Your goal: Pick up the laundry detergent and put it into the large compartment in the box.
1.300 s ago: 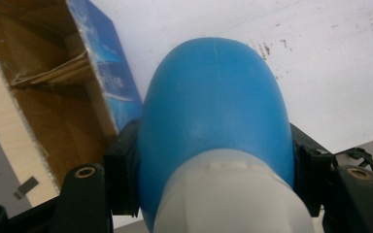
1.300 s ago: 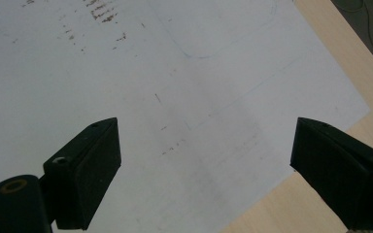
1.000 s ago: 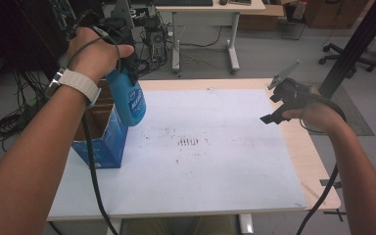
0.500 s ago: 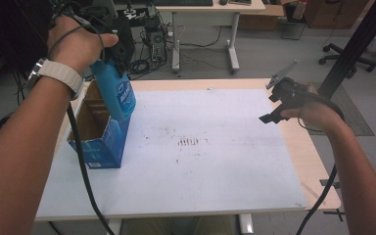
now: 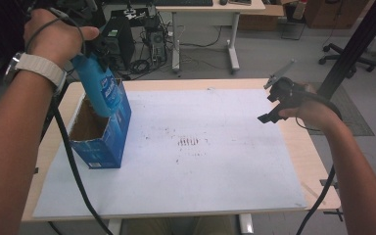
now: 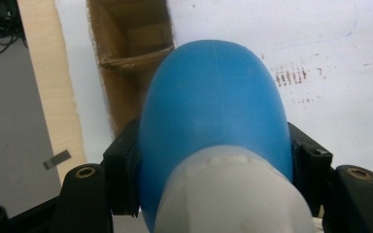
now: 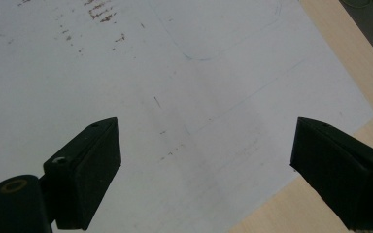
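High view: left gripper (image 5: 95, 46) clamped on blue bottle (image 5: 100, 85), lifted nearly clear of box (image 5: 100, 139); setting down left to do. Right gripper (image 7: 204, 170) spread, empty.

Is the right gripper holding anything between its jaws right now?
No, the right gripper has its jaws standing wide apart, with the white sheet showing between them.

White wristband (image 5: 38, 67), black gripper (image 5: 279, 100) cables.
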Action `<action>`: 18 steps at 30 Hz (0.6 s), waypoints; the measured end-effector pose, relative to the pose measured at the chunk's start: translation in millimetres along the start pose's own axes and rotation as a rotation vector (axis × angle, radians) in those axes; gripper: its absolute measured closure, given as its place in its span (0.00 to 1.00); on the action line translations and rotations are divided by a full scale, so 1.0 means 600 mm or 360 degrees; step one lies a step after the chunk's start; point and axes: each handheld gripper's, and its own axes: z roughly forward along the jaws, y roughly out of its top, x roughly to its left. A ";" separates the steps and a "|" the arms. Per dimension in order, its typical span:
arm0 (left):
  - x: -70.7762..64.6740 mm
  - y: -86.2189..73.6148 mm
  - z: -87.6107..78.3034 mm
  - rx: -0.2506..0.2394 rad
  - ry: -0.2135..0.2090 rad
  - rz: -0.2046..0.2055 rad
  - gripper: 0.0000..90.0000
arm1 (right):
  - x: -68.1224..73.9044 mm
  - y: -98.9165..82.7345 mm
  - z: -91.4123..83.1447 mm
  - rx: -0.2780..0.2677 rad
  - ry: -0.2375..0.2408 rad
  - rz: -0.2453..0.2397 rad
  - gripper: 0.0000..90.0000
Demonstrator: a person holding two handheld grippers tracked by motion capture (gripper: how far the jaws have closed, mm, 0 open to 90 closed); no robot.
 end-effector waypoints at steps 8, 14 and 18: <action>0.026 -0.003 0.002 -0.0002 0.0024 -0.0052 0.41 | 0.000 0.007 0.004 0.0001 0.0004 -0.0001 0.12; 0.046 -0.006 0.010 -0.0010 0.0037 -0.0084 0.41 | 0.001 0.010 0.007 0.0005 0.0006 -0.0003 0.12; 0.057 -0.007 0.023 0.0008 0.0048 -0.0092 0.41 | 0.001 0.011 0.009 0.0010 0.0010 0.0000 0.12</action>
